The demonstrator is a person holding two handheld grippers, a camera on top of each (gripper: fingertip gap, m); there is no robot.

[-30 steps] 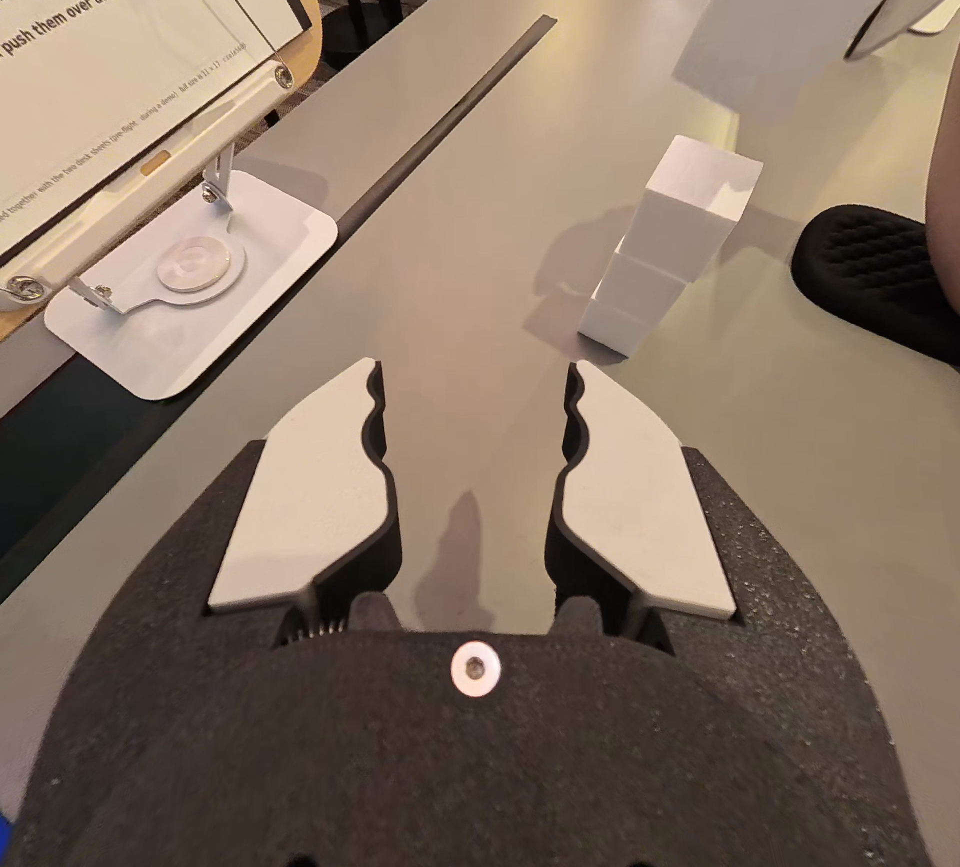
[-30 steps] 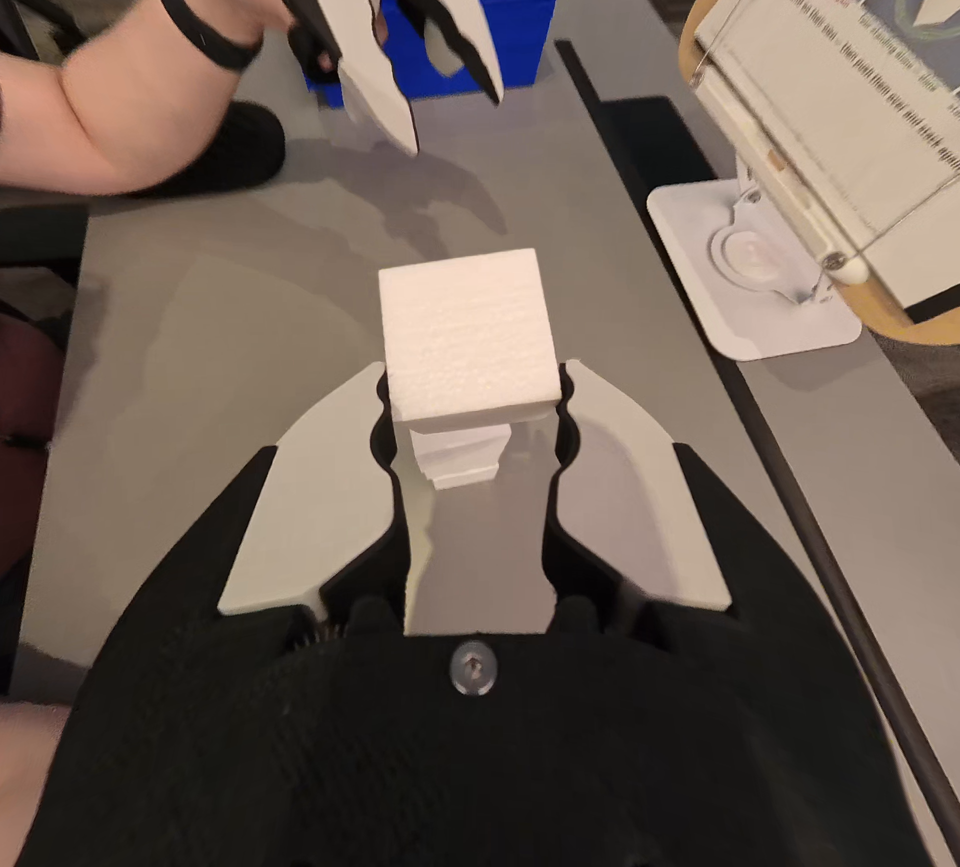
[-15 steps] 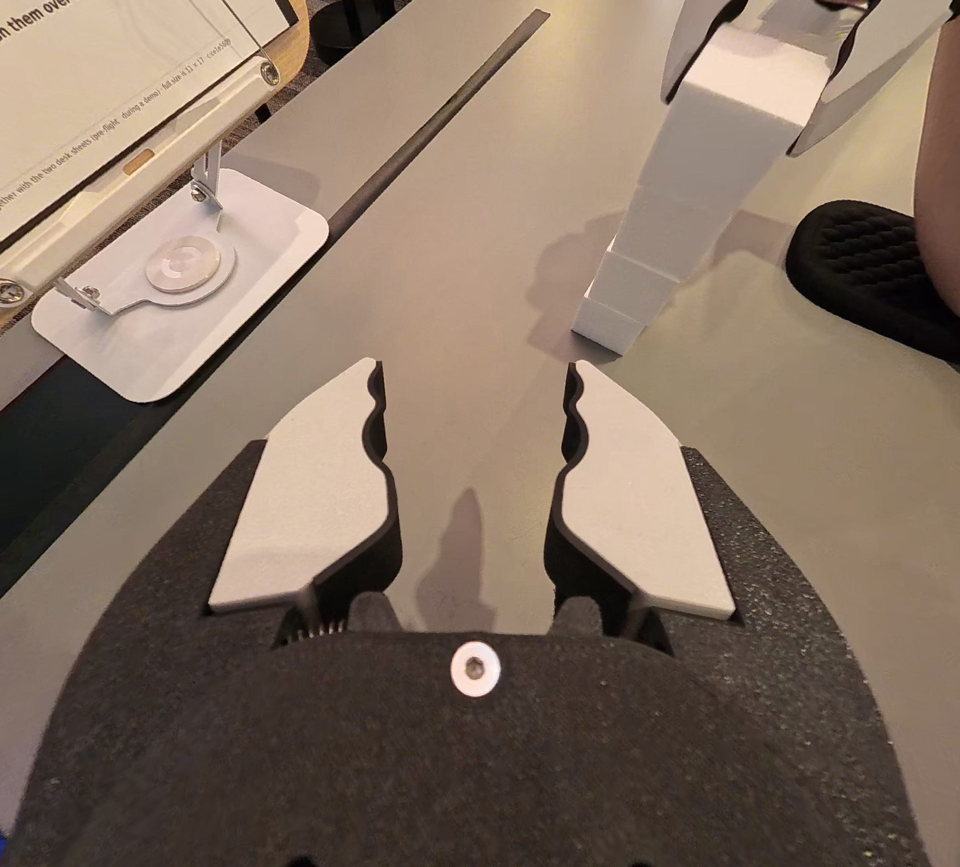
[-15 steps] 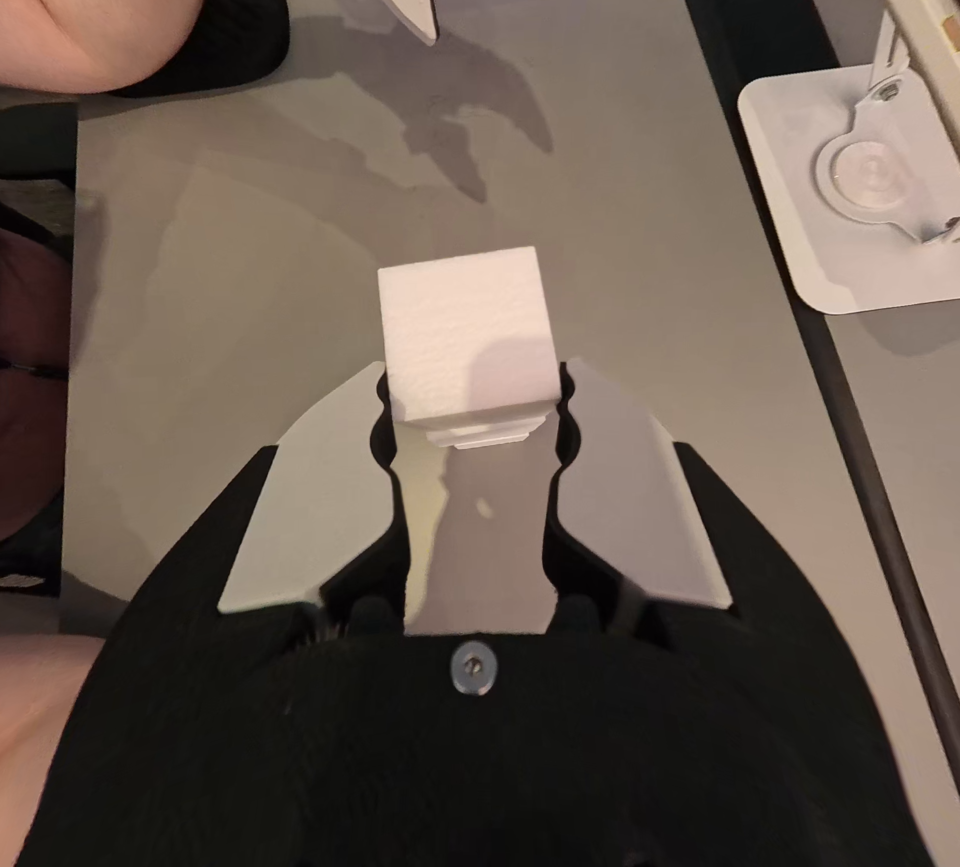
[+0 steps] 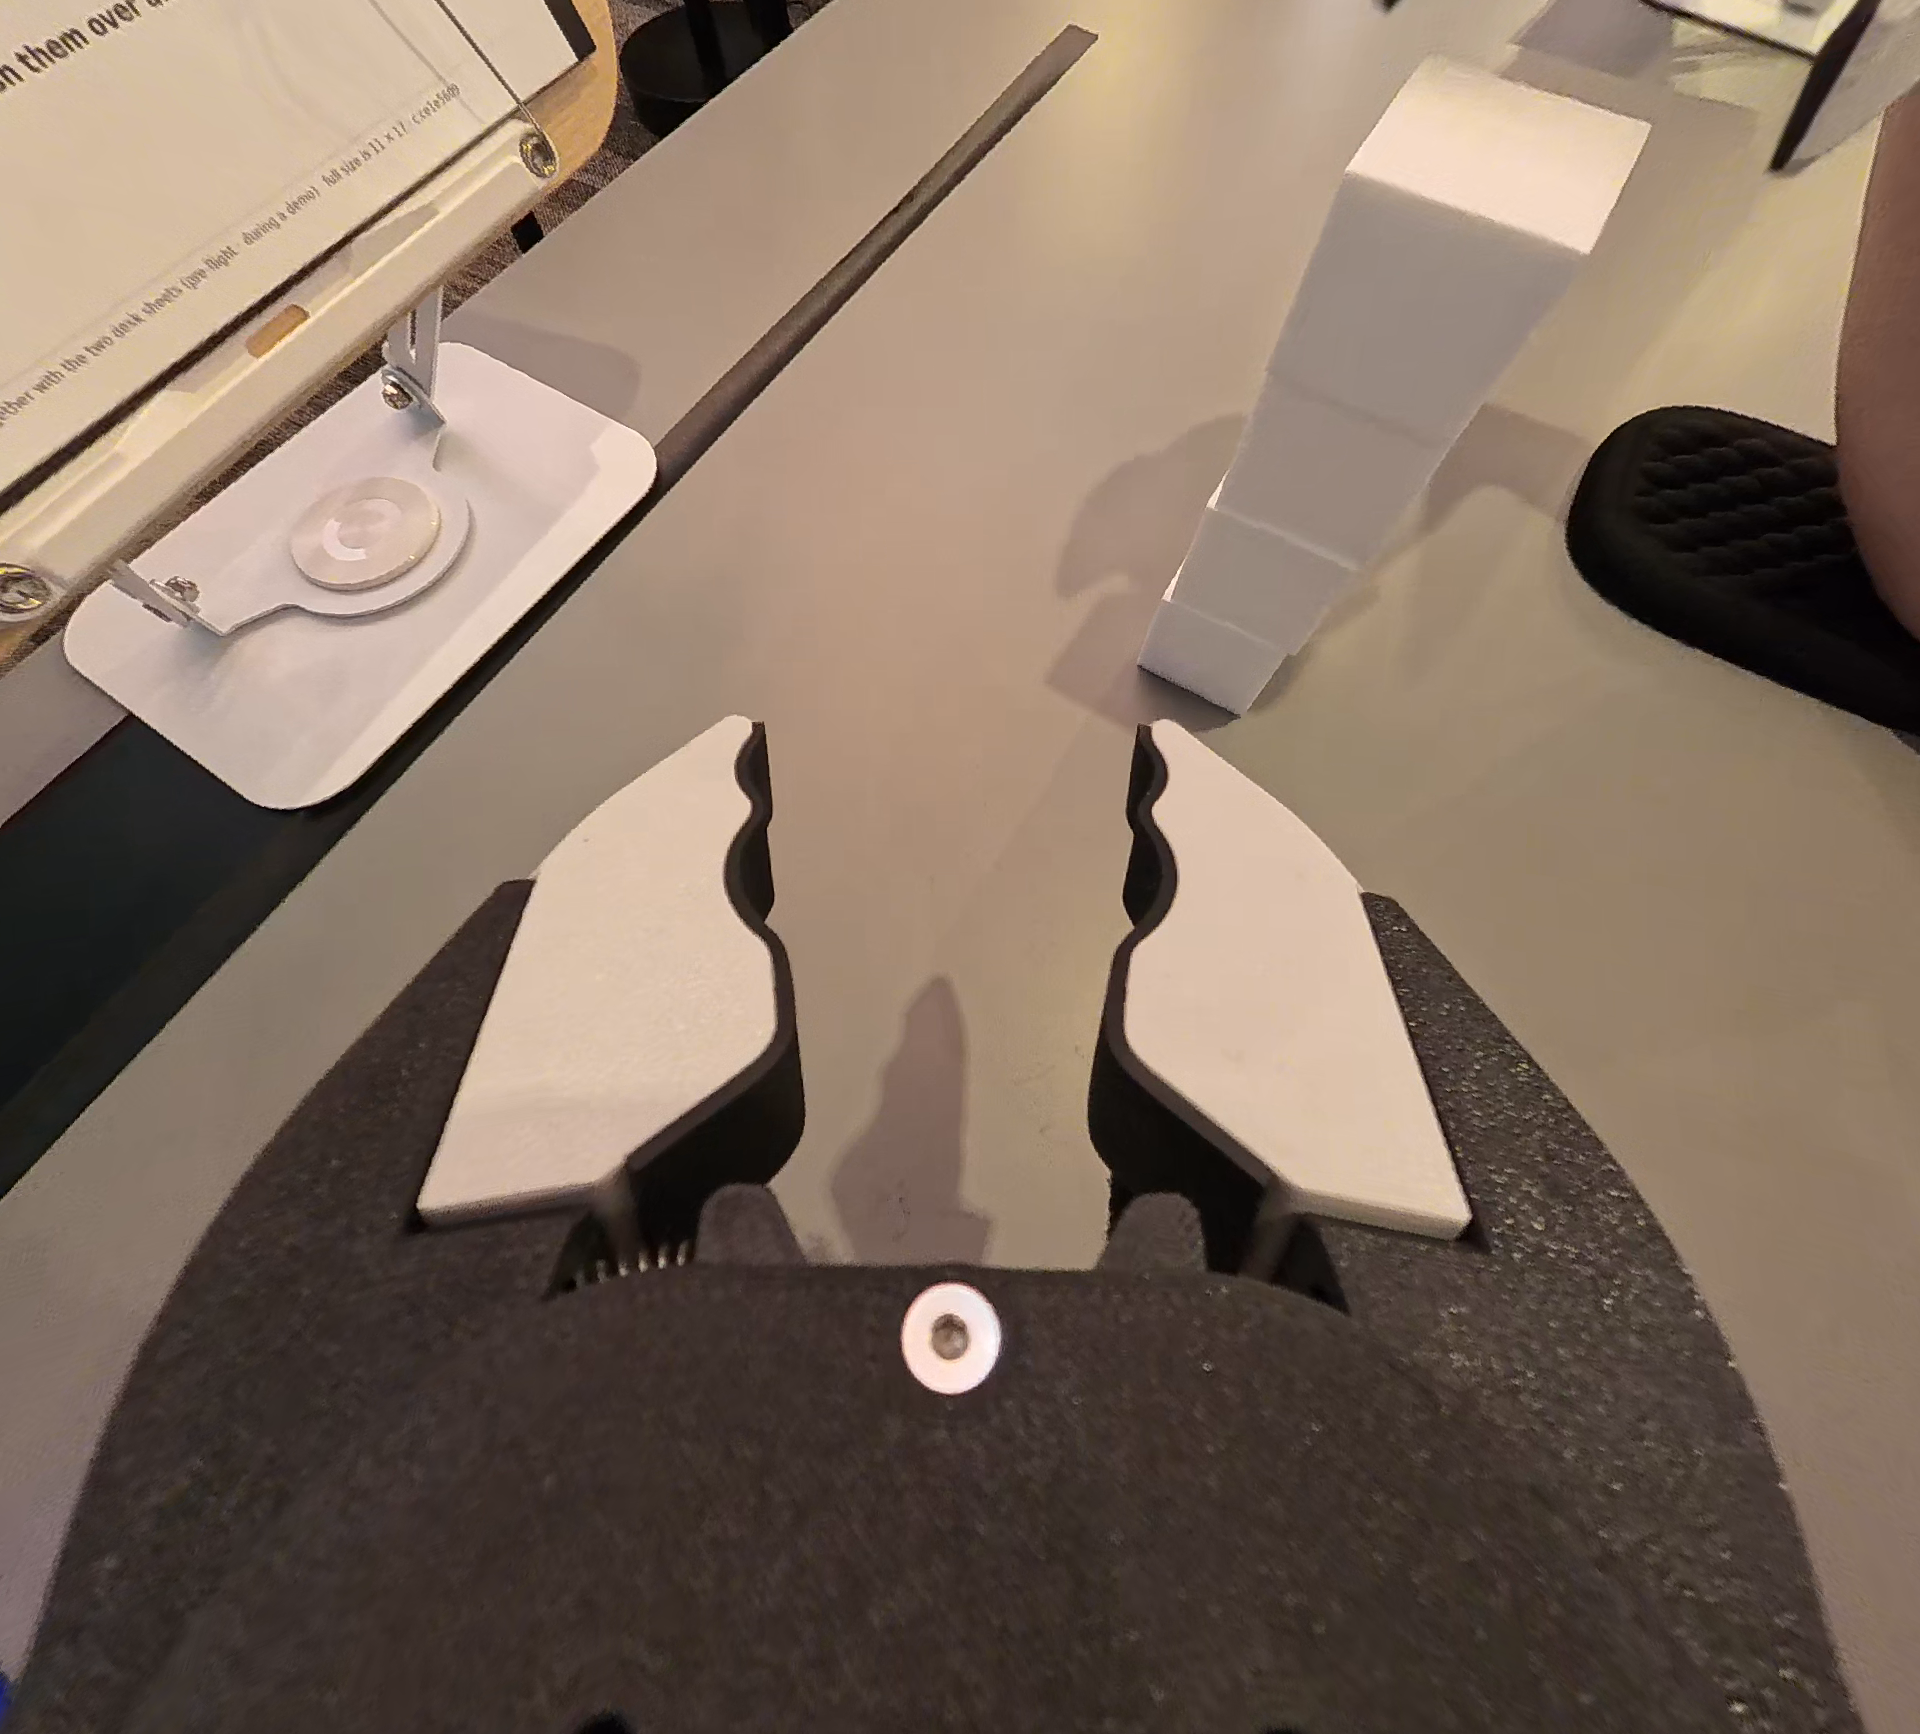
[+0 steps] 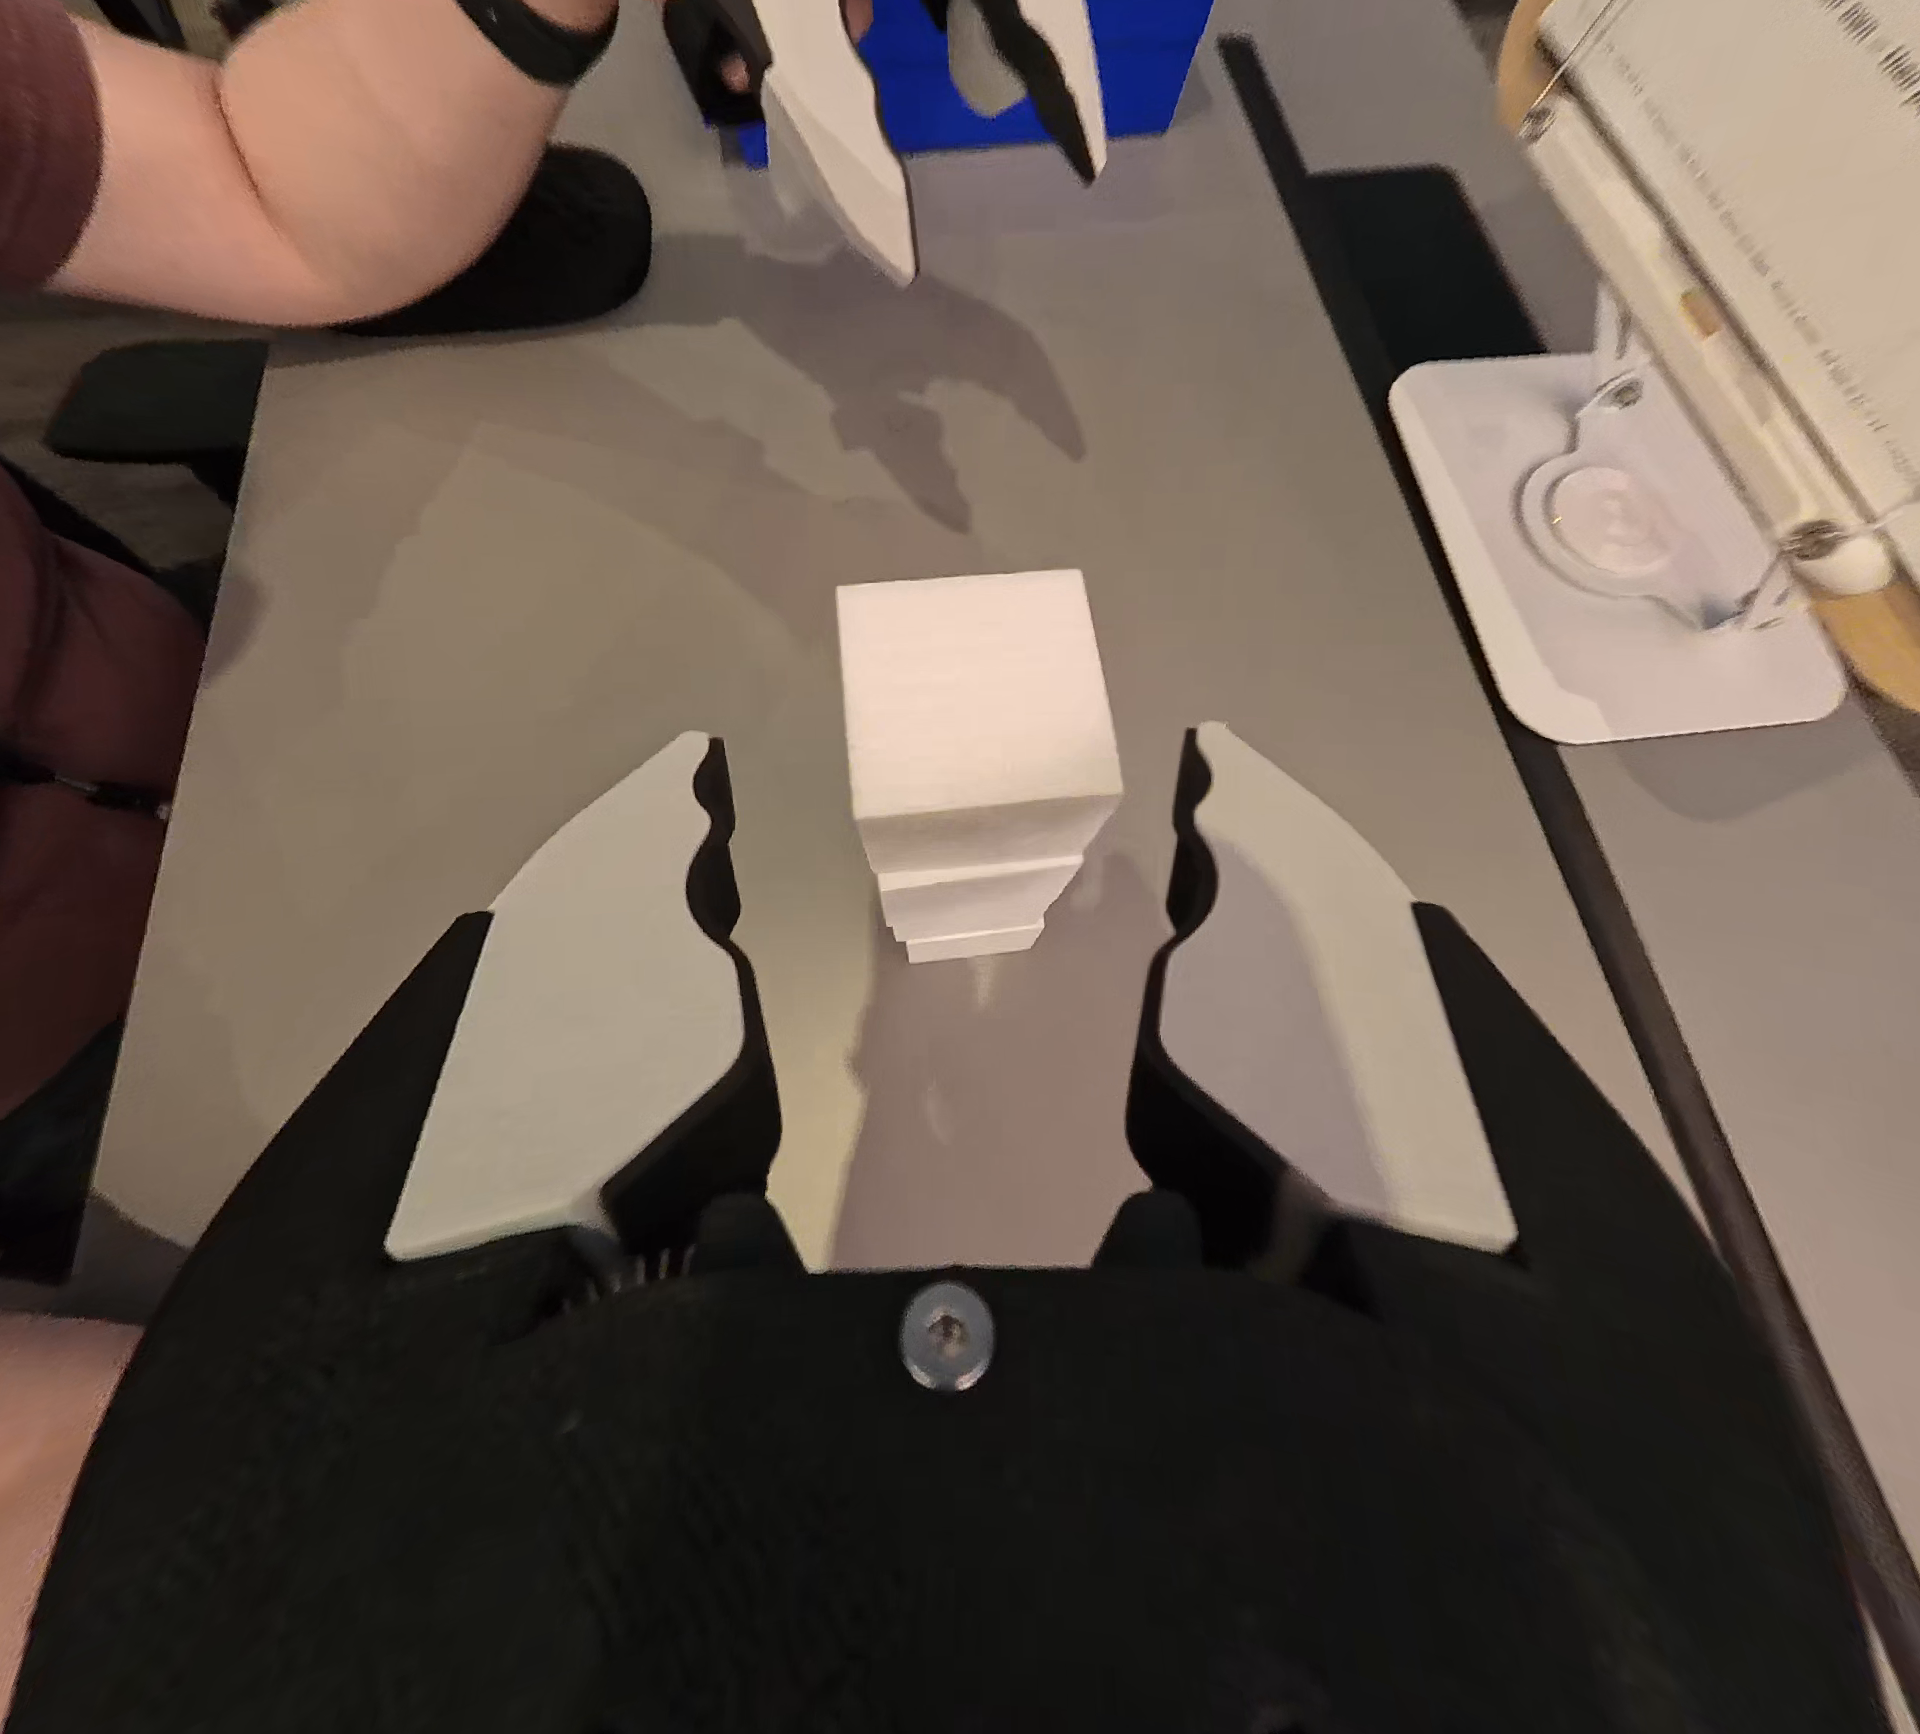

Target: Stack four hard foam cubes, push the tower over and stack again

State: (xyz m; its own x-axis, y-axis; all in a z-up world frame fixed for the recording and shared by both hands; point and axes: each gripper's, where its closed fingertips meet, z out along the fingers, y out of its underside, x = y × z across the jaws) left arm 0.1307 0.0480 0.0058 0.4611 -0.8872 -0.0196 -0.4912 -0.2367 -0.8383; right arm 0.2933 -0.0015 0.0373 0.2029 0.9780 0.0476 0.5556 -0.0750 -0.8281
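A tower of several white foam cubes stands upright on the grey table, its layers slightly offset. In the right wrist view I look down on its top cube. My right gripper is open above the tower, with a clear gap between each pad and the top cube. It also shows blurred at the top right of the left wrist view. My left gripper is open and empty above bare table, to the left of the tower's base. It shows raised beyond the tower in the right wrist view.
A document stand with a white base plate stands at the table's edge and shows in the right wrist view. A dark slot runs along the table. A black padded rest lies beside the tower. A blue bin sits at the far end. Left tips to right tips: about 20 cm. The white base plate lies some 30 cm from my left tips, 40 cm from my right tips. It is also in sight in the right wrist view.
My right gripper lowered the white cube onto the tower, opened and drew back. The cube stays on top. My left gripper stayed open and hardly moved.
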